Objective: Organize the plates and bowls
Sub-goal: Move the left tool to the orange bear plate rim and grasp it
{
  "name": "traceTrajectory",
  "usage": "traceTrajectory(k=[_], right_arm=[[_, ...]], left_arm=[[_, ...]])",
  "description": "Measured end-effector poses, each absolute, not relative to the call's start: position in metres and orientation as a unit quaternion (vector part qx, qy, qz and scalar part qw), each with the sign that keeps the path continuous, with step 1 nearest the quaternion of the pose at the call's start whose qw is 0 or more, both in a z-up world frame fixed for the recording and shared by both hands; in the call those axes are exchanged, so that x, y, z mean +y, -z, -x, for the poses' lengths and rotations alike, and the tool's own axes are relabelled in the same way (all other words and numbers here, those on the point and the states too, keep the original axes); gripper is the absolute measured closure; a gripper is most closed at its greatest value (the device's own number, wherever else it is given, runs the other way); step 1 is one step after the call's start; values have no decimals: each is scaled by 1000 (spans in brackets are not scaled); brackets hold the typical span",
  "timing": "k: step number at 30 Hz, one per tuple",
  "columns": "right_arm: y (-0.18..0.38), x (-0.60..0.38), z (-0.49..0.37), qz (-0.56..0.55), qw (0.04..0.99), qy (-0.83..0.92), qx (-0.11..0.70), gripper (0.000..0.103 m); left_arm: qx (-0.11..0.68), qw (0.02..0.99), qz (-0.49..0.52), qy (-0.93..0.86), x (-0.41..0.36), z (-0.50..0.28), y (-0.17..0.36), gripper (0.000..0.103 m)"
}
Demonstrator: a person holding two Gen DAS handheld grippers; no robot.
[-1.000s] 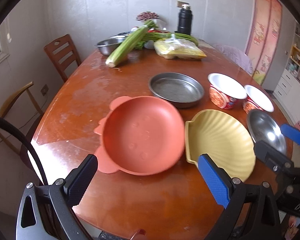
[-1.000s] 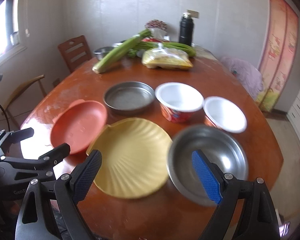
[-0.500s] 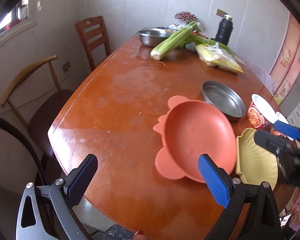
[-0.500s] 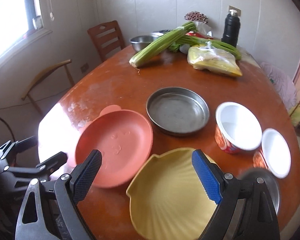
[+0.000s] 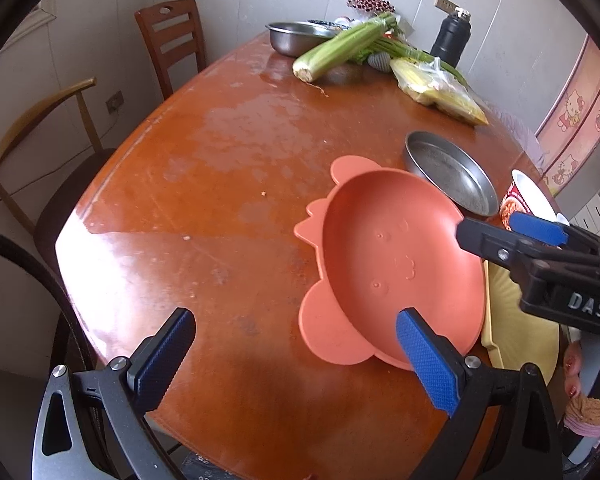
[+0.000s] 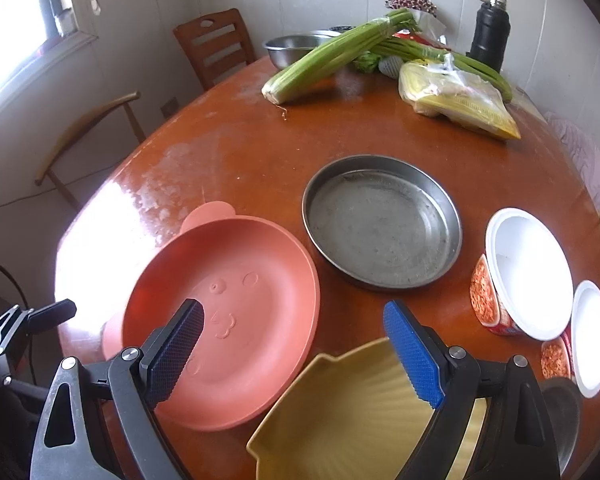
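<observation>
Two hand-held tools hover over a cluttered wooden table (image 6: 260,152) with nothing yet gathered. The left tool (image 5: 292,356) gapes wide and empty at the bottom of its frame, its right pad just above the near rim of the orange bear-faced plate (image 5: 400,264). The right tool (image 6: 296,340), also spread wide and holding nothing, hangs low in its own frame over the seam between that plate and the yellow shell-shaped plate (image 6: 352,420) at the bottom centre.

The orange plate lies flat at lower left of the right view; its long axis, by my reading, runs from the ear tab at its upper left toward the lower right. The yellow plate's squared hinge end points toward the upper left of the frame. A shallow steel pan (image 6: 382,220) sits centre, two white paper bowls (image 6: 528,272) at the right edge, partly cut off.

The likely risk: both tools crowd the same orange plate, and the right one already crosses the left view at mid right, so they could knock together. A pinch on the plate's thin, sloping rim could also slip, tipping it onto its yellow neighbour. Celery (image 6: 332,56) lies at the table's far end.
</observation>
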State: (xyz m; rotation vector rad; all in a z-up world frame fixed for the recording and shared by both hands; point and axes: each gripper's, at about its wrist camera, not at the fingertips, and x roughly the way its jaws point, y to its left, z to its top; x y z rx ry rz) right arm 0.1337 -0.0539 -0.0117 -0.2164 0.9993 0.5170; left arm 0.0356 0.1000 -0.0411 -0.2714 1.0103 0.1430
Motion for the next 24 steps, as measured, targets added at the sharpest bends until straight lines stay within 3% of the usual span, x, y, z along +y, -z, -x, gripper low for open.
traceTrajectory(k=[5, 12, 20, 24], right_arm=[[20, -50, -143, 97, 835, -246, 482, 17], [35, -44, -151, 101, 823, -248, 501, 47], [40, -39, -150, 103, 815, -269, 503, 50], [41, -36, -146, 110, 813, -273, 503, 50]], left_arm=[[487, 861, 137, -62, 98, -43, 45, 2], [500, 853, 133, -66, 94, -53, 52, 4], [498, 853, 141, -72, 95, -61, 53, 29], [494, 854, 152, -61, 96, -64, 51, 53]])
